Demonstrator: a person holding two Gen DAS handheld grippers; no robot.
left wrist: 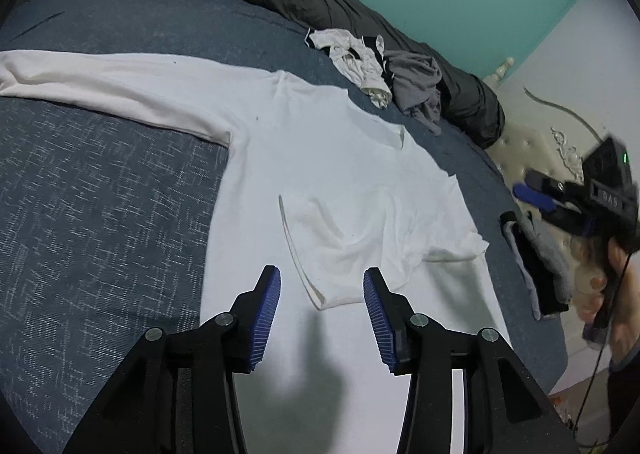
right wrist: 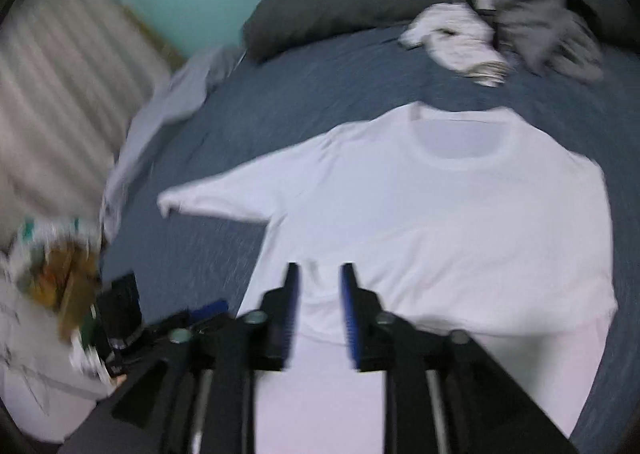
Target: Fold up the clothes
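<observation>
On the blue bed (left wrist: 100,213) my white long-sleeved shirt (left wrist: 320,157) lies flat, one sleeve folded inward, the other outstretched; crumpled clothes (left wrist: 384,73) wait beyond. Left hand-held gripper (left wrist: 322,310) and right hand-held gripper (right wrist: 319,310) both gape, holding nothing.

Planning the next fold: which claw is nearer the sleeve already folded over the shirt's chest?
Left. The left claw hovers open just short of the folded sleeve; the right claw is off beyond the shirt's edge.
</observation>
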